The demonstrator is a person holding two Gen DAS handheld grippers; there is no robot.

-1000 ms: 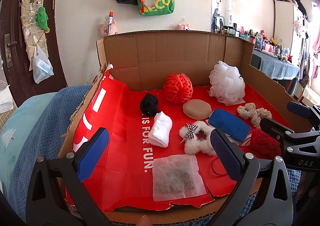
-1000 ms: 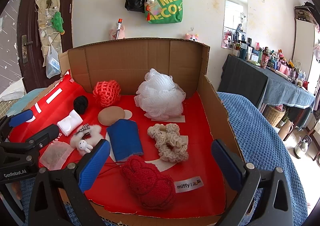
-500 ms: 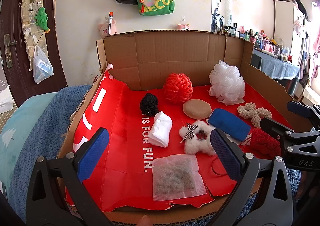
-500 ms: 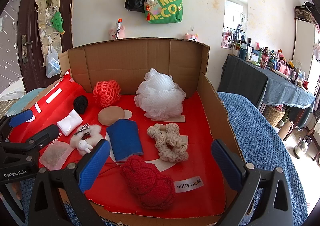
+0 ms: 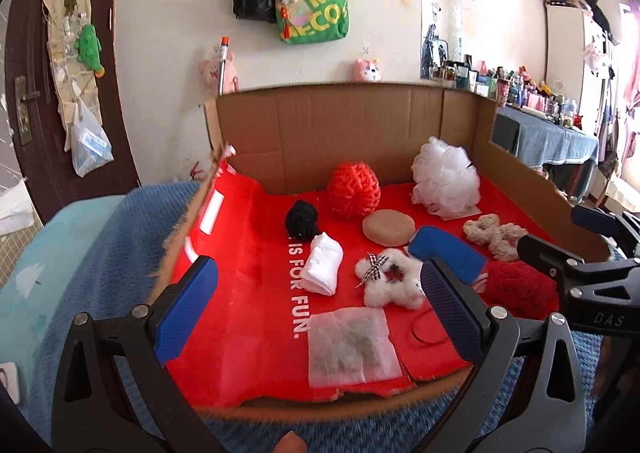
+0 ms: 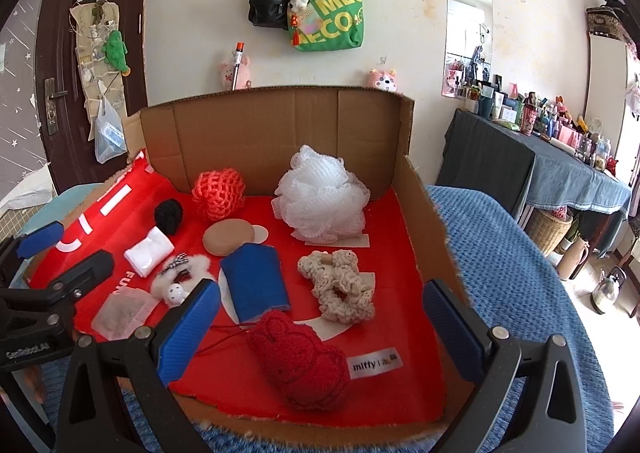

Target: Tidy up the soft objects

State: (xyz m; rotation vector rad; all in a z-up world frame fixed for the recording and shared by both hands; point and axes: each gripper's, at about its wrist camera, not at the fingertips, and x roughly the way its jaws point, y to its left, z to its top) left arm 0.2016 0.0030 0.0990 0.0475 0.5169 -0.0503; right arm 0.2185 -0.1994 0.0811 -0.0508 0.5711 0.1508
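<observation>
Tray (image 5: 516, 169) of soft goods | change over last second: none among items, views only slightly shifted | left gripper (image 5: 320, 317) jaws spread, empty, near front edge | right gripper (image 6: 320, 329) jaws spread, empty, above red knit rabbit (image 6: 300, 365) | white pouf (image 6: 320, 199), blue pad (image 6: 256, 281), mesh sachet (image 5: 352, 347) lie apart on red liner; sorting stage undetermined

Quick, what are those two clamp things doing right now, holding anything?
Left gripper: jaws open, holding nothing.
Right gripper: jaws open, holding nothing.
</observation>
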